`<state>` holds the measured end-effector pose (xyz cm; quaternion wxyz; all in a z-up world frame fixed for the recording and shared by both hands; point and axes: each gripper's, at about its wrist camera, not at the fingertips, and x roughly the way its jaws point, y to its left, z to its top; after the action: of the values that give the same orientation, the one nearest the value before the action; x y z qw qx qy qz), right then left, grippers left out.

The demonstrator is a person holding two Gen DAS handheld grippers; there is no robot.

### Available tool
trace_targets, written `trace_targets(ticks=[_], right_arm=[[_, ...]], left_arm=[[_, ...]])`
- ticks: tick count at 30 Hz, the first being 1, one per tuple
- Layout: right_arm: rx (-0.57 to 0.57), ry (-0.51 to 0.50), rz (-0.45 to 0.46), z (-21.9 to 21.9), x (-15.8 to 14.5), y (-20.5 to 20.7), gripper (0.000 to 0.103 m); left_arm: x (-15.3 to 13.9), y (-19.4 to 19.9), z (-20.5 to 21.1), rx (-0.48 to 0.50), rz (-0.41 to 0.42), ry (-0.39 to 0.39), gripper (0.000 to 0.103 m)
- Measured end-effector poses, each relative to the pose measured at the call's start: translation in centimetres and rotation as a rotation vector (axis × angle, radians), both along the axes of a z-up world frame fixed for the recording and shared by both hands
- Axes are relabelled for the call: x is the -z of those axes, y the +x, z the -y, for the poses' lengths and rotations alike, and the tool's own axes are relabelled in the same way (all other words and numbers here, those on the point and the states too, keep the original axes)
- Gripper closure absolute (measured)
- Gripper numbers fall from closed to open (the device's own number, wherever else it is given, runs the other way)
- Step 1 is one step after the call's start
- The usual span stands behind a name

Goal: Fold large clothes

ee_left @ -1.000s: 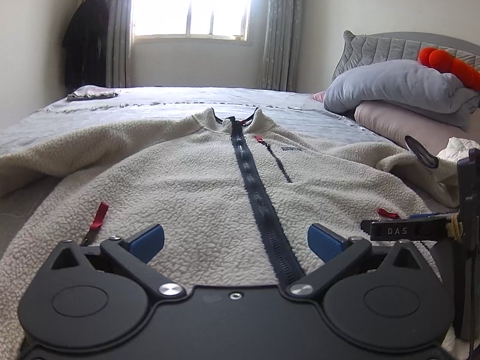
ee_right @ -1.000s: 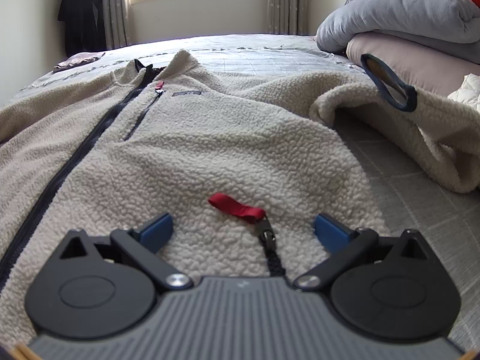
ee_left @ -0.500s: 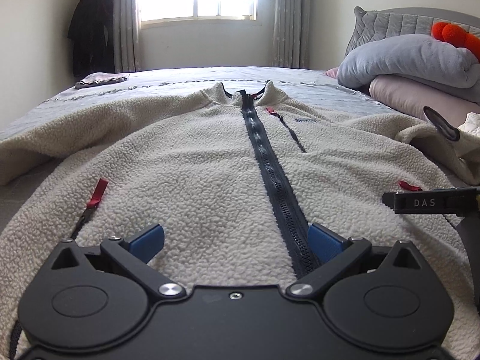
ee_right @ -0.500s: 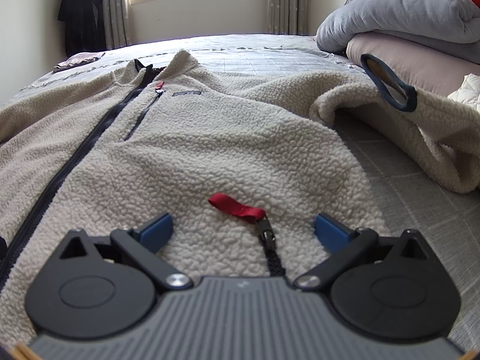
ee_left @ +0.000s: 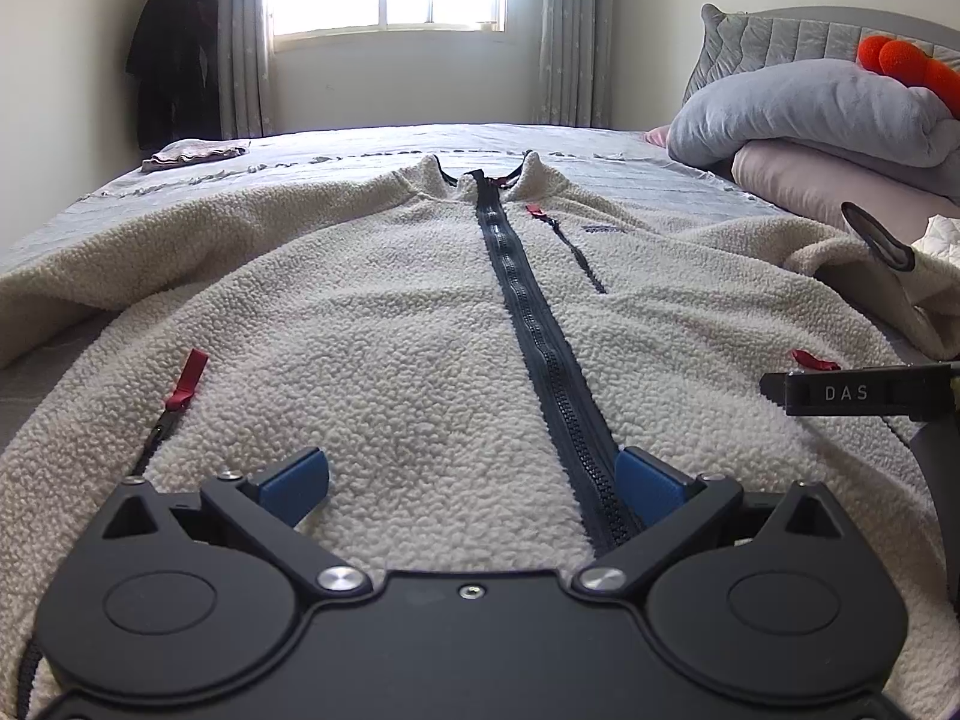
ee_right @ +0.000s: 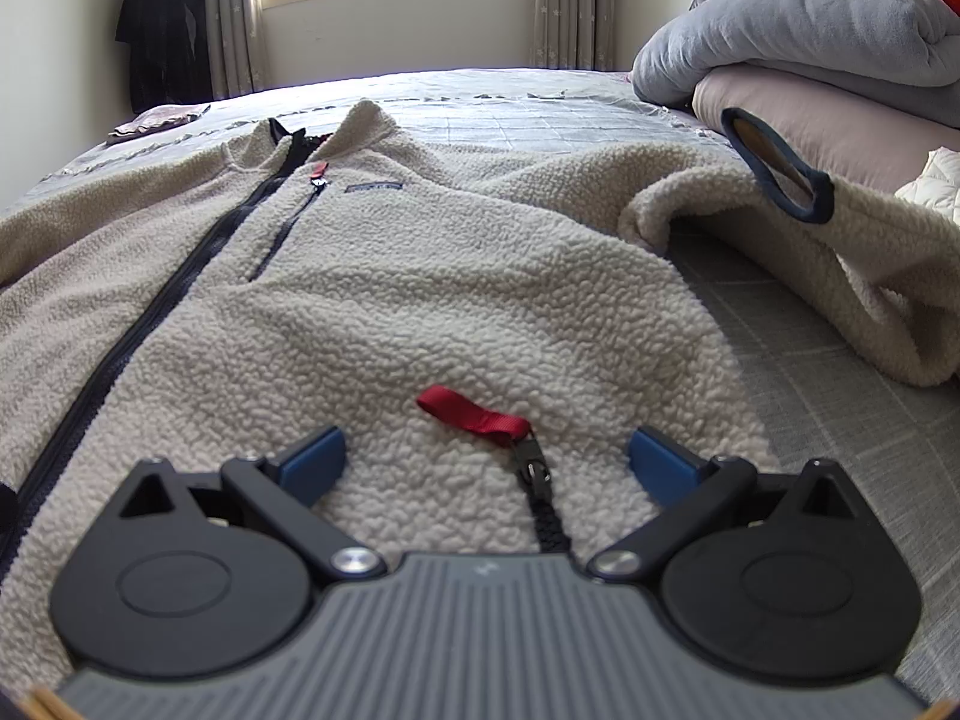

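A cream fleece jacket (ee_left: pixel 390 324) lies front up on the bed, its dark front zipper (ee_left: pixel 528 324) closed and its collar away from me. My left gripper (ee_left: pixel 471 477) is open and empty low over the hem, left of the zipper. My right gripper (ee_right: pixel 486 459) is open and empty over the jacket's (ee_right: pixel 432 276) right hem, astride a red pocket zipper pull (ee_right: pixel 474 414). The right sleeve (ee_right: pixel 840 252) lies bunched to the right, its dark cuff (ee_right: pixel 774 168) raised. Part of the right gripper shows at the right edge of the left wrist view (ee_left: pixel 858 393).
The grey bedspread (ee_right: pixel 810 360) lies bare right of the jacket. A grey duvet (ee_left: pixel 810 108) on pink bedding is piled at the headboard, with an orange toy (ee_left: pixel 900 60) on top. A small folded cloth (ee_left: pixel 192 153) lies at the far left corner. Dark clothes (ee_left: pixel 174 60) hang by the window.
My left gripper has shifted left along the hem and sunk lower, so the zipper now lies by its right finger. The right gripper has not moved.
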<state>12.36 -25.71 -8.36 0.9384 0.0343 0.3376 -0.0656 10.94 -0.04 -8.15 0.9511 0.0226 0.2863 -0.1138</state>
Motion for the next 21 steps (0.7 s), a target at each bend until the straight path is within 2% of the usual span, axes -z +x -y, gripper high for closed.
trace_targets(ticks=[21], right_arm=[[0.000, 0.001, 0.001, 0.0, 0.0, 0.0, 0.000]], left_arm=[[-1.1, -0.3, -1.0, -0.014, 0.015, -0.046, 0.000]])
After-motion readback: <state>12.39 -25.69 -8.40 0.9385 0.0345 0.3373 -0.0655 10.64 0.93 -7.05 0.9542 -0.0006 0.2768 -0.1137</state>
